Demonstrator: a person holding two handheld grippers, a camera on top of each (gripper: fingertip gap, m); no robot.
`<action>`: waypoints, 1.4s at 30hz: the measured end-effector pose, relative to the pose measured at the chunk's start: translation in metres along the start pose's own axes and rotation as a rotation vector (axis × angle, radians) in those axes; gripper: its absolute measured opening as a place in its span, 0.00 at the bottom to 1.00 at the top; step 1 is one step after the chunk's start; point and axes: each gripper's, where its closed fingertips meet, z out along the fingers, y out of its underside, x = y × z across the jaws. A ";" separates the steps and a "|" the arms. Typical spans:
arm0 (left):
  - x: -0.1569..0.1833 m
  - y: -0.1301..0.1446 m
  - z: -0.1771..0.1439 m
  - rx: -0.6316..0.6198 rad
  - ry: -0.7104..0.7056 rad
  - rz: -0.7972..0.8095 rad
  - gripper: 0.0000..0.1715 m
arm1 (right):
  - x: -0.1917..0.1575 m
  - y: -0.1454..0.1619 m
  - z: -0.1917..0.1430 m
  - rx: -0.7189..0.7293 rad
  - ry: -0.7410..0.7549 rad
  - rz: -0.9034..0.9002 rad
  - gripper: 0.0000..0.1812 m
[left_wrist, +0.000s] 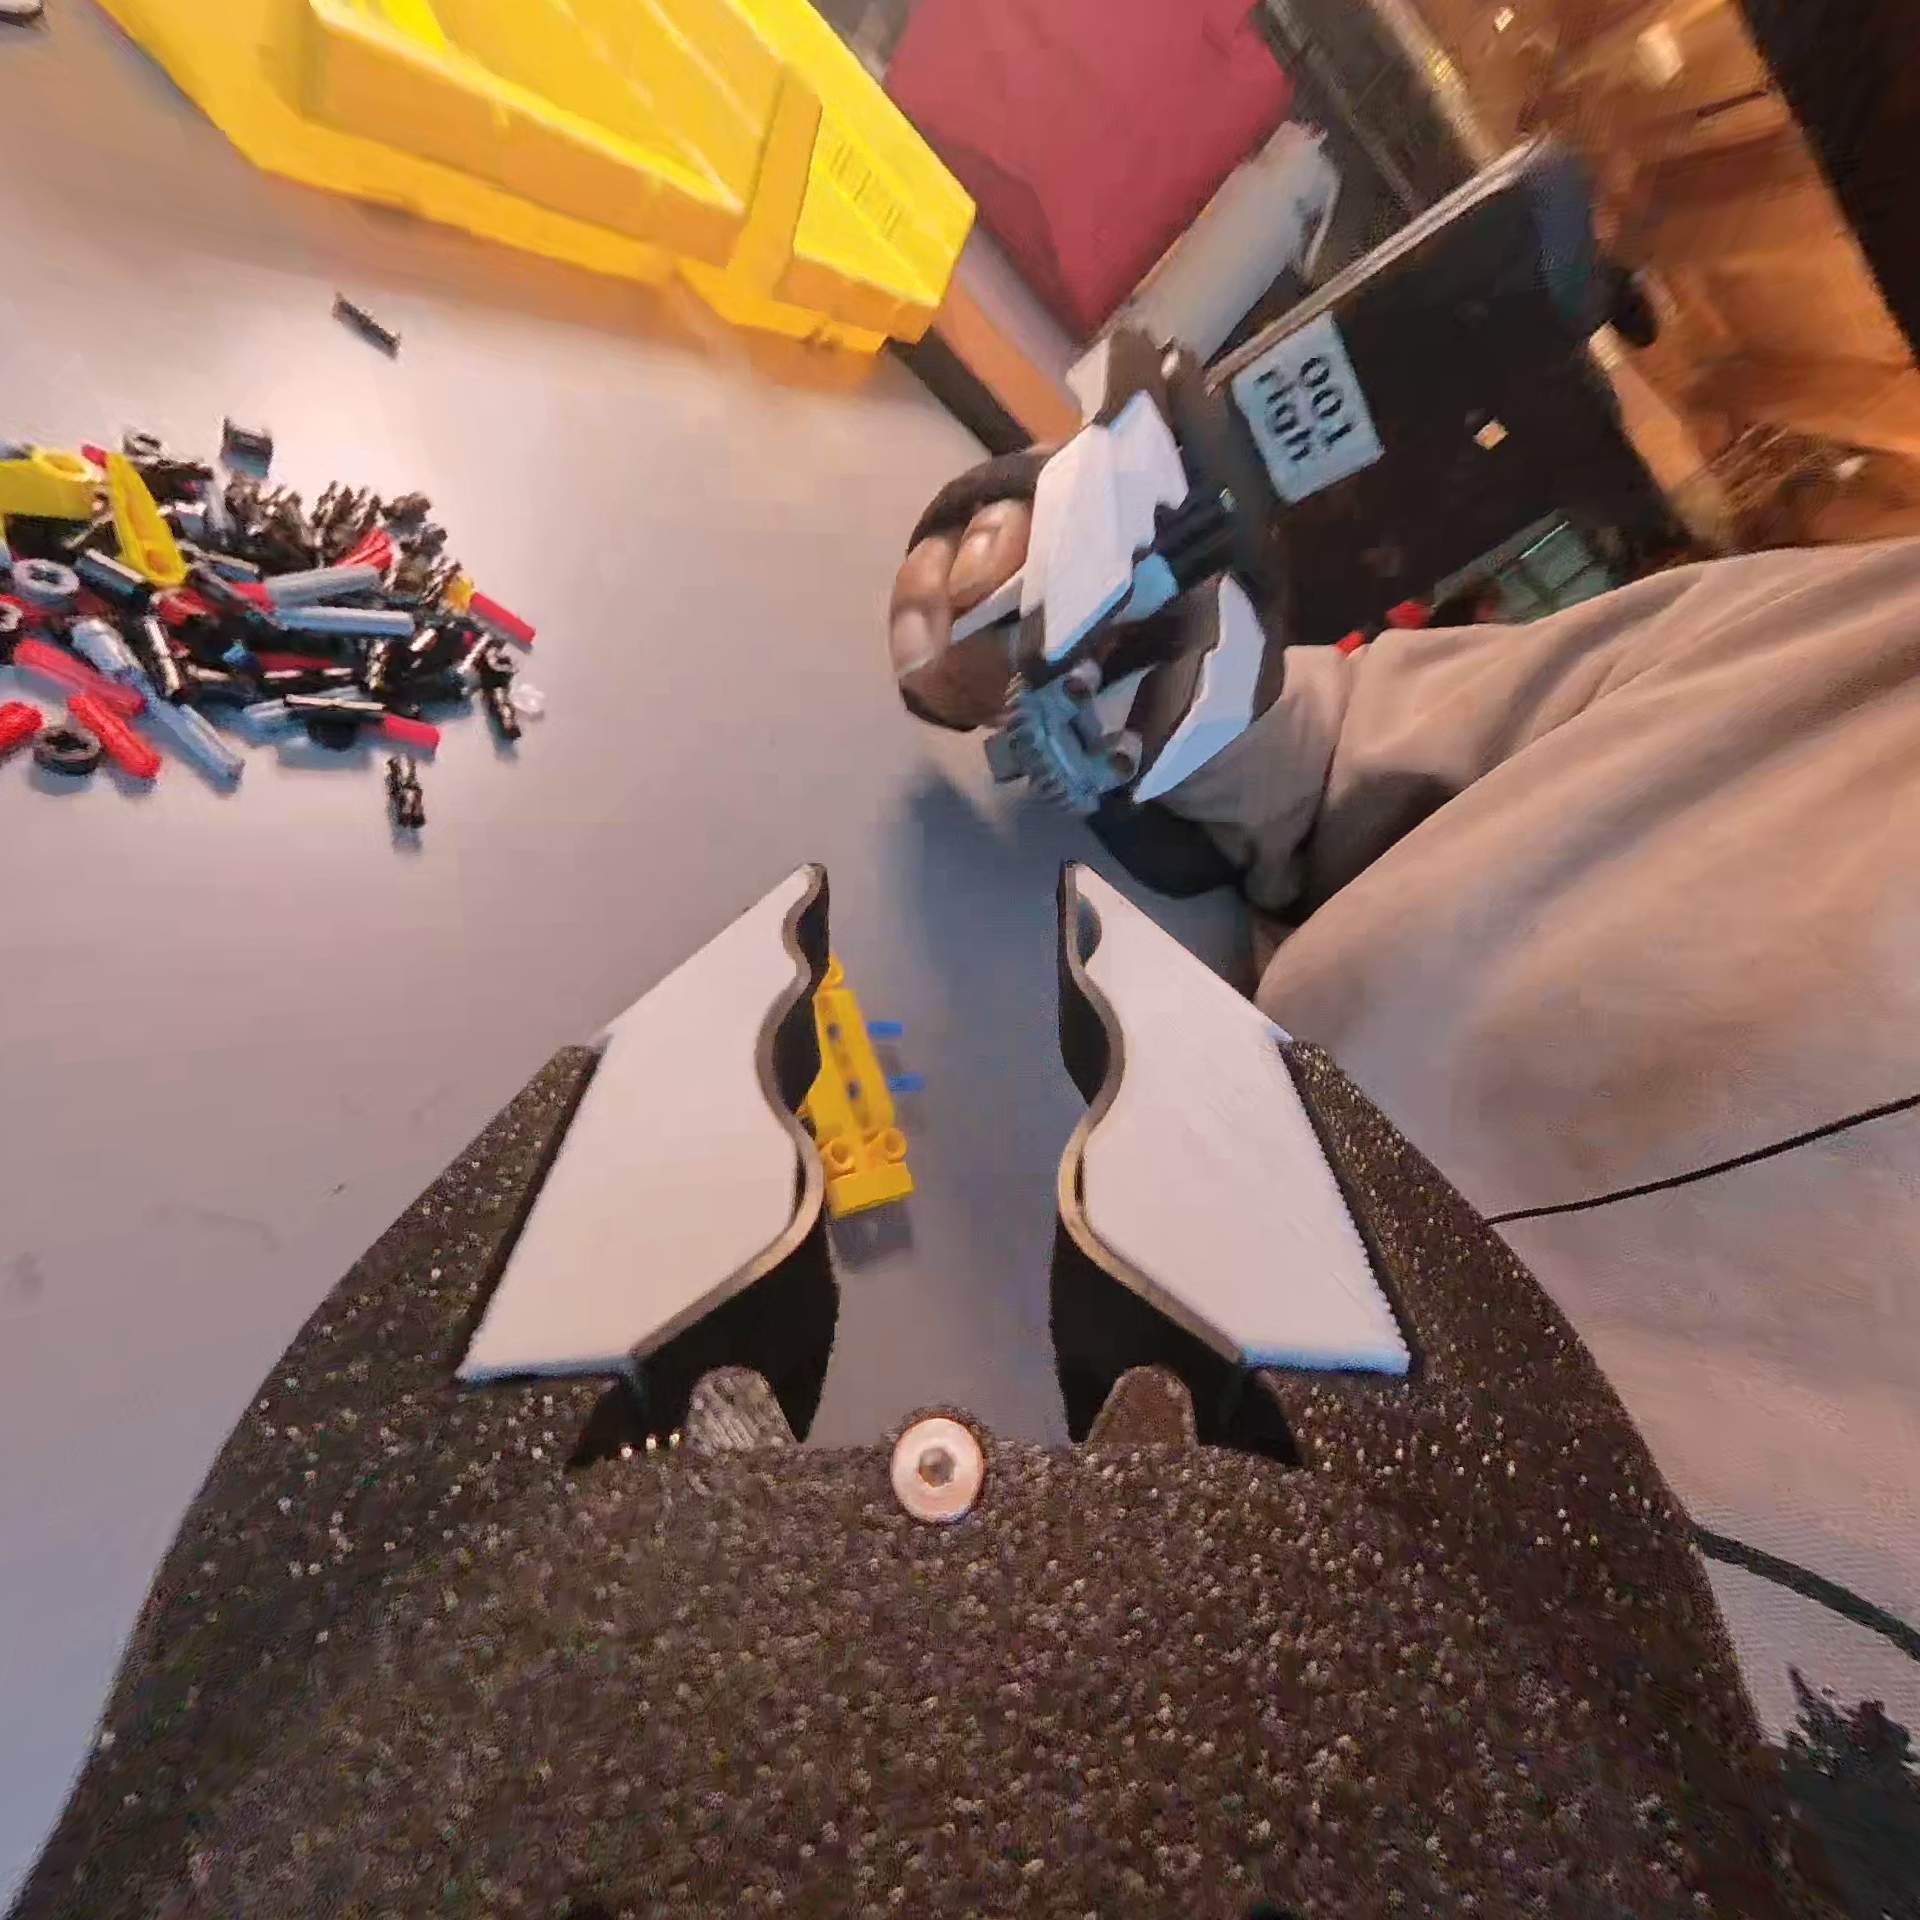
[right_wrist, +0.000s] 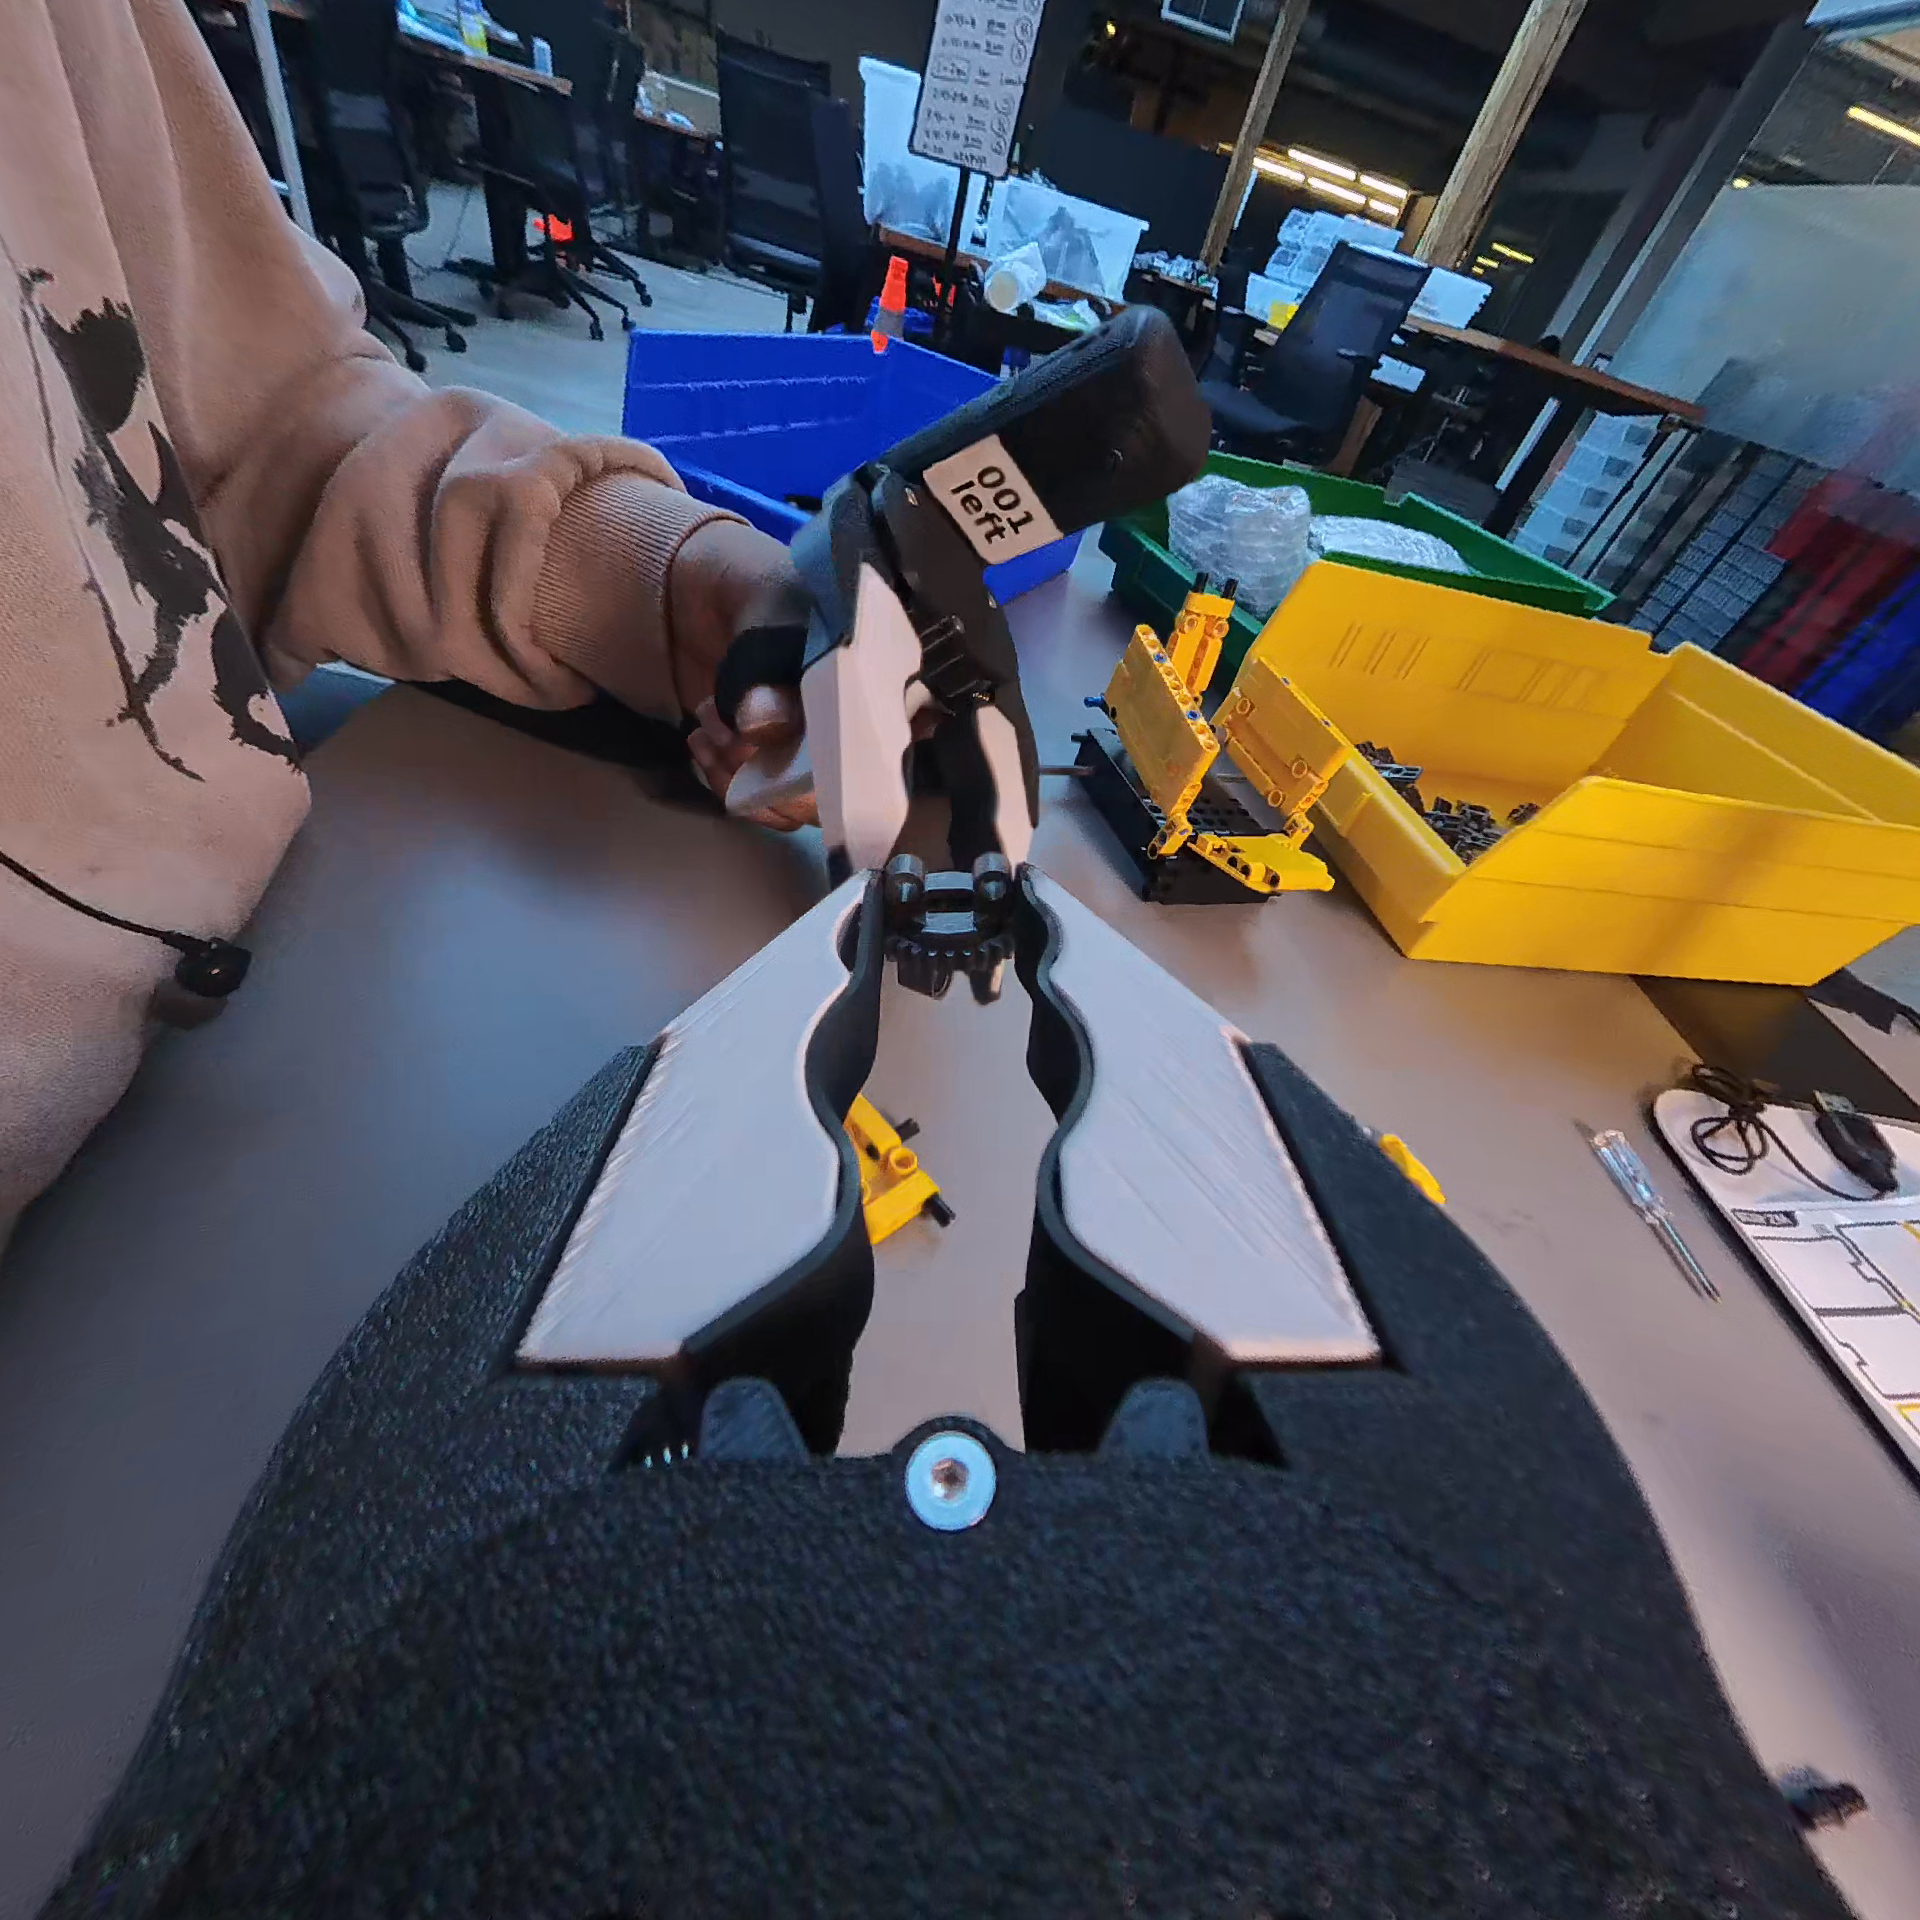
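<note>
left gripper (left_wrist: 943, 883) jaws apart, empty | right gripper (right_wrist: 948, 883) clamps black gear piece (right_wrist: 945, 935) (above table (right_wrist: 520, 987))

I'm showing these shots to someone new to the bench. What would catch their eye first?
Probably the right hand-held gripper, shut on a black toothed gear piece held above the grey table. Next, the open left hand-held gripper over a small yellow brick piece. Then the bright yellow bin at the right and the heap of red, black and grey loose parts to the left.
</note>
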 end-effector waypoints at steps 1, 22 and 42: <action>0.008 -0.008 -0.003 0.048 0.060 -0.032 0.24 | -0.002 -0.003 0.001 0.007 0.000 -0.010 0.13; -0.025 -0.085 -0.354 -0.022 -1.827 0.577 0.09 | 0.006 0.062 -0.006 -0.355 -0.041 0.137 0.44; -0.046 -0.083 -0.258 0.018 -1.269 0.556 0.19 | -0.024 0.098 0.007 -0.560 -0.141 0.108 0.33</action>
